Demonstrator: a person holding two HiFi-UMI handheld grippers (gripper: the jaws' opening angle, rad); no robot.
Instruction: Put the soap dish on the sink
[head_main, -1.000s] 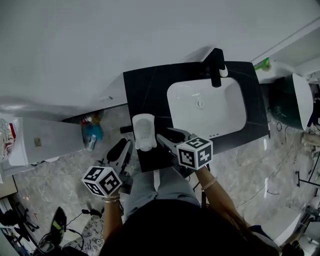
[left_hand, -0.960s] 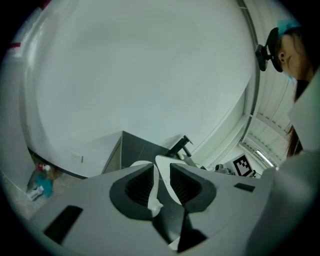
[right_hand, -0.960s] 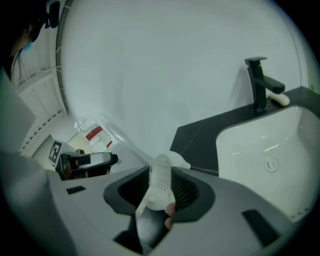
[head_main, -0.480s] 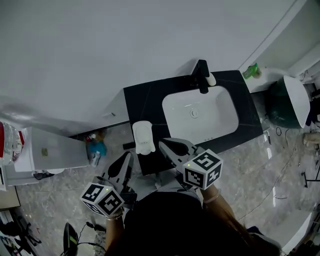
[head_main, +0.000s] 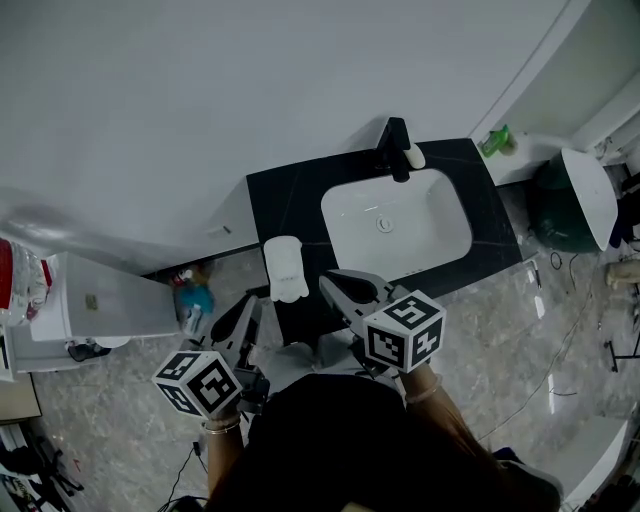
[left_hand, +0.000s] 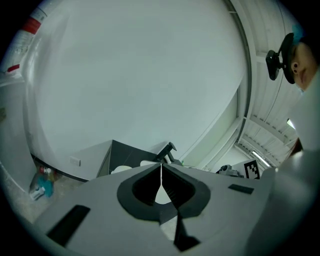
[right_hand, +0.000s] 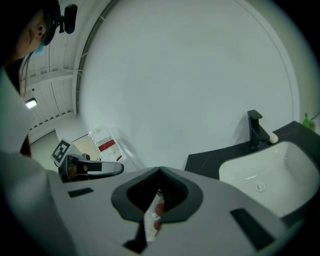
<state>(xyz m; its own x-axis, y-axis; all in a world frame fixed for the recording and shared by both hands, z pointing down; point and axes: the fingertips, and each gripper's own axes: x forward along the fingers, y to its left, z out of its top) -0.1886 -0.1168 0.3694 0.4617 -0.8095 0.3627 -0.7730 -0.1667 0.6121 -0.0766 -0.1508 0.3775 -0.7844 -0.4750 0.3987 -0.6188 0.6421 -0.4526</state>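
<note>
**Status: soap dish on the sink surface, both grippers closed and empty**

**Head view.** I see the white rounded-rectangular soap dish (head_main: 285, 268) lying flat on the black slab surface (head_main: 300, 190) of the sink unit. It sits just beside the left rim of the white rectangular sink basin (head_main: 440, 235), near the front left corner of the surface. The black angular tap (head_main: 397, 150) stands at the rear rim of the basin. The left gripper (head_main: 252, 305) is held over the grey marbled floor (head_main: 100, 400), in front of the soap dish and apart from it. The right gripper (head_main: 327, 282) is at the front edge of the surface, near the right side of the soap dish and not touching it.

**Left gripper view.** The fingers (left_hand: 143, 190) are together, with the tips meeting along a thin line. Nothing is between them. Beyond the tips I see the black surface and the tap against a white wall.

**Right gripper view.** The fingers (right_hand: 135, 197) are closed tip to tip and grip nothing. The basin and the tap appear at the right. The left gripper appears at the left, with a clear plastic container bearing a red label (right_hand: 102, 142) behind it.
</note>
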